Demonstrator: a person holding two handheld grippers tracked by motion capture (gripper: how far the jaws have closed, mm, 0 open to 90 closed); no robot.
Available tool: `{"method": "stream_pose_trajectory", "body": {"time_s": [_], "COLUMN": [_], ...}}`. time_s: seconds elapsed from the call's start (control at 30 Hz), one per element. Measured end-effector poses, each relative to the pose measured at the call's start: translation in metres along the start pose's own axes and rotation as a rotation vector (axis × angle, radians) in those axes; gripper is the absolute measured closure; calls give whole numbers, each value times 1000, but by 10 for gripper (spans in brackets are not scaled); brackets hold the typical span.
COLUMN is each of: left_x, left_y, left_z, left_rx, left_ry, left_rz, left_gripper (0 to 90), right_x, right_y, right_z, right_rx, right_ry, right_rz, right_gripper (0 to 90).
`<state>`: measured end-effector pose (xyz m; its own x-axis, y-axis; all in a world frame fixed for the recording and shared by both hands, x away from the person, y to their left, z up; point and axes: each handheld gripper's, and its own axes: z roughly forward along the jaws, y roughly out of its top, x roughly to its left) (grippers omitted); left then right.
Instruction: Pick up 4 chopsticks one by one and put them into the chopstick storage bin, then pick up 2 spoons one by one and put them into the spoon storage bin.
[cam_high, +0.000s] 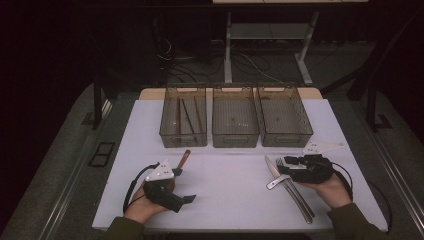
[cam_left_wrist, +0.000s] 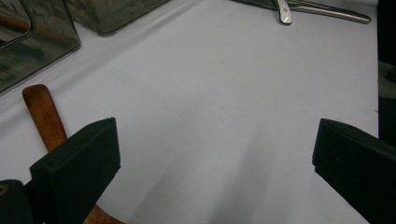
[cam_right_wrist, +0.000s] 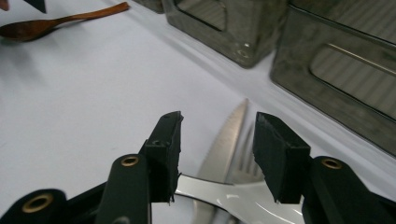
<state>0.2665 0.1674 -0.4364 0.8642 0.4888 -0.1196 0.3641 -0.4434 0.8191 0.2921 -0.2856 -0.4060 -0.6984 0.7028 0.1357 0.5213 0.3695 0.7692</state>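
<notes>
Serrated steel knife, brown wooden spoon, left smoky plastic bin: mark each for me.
Serrated steel knife (cam_right_wrist: 226, 140), right gripper view, on the toothed blade between the fingers.
Brown wooden spoon (cam_right_wrist: 70, 19), right gripper view, on its handle near the bowl.
Left smoky plastic bin (cam_high: 183, 141), high view, on its near wall.

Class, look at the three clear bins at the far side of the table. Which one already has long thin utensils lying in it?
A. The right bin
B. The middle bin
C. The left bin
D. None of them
C: in the high view the left bin holds a few dark, thin sticks lying lengthwise, while the middle bin and right bin show bare floors.
</notes>
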Motion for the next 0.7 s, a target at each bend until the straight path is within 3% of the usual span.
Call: {"method": "stream_pose_trajectory", "body": {"time_s": [0.4,0.57,0.7], "left_x": [0,0,0], "left_y": [0,0,0], "left_z": [0,0,0], "left_rx": [1,1,3], "left_ry": [1,0,1], "left_rz": [2,1,3], "left_gripper": [5,5,5], "right_x": [-32,-41,-47], "right_y": [-17,-19,-20], "right_z": [-6,-3,-1], "right_rx": [30,38,46], "right_ry": [-85,-97,-118], "right_rz": [47,70,90], "right_gripper": [439,438,528]}}
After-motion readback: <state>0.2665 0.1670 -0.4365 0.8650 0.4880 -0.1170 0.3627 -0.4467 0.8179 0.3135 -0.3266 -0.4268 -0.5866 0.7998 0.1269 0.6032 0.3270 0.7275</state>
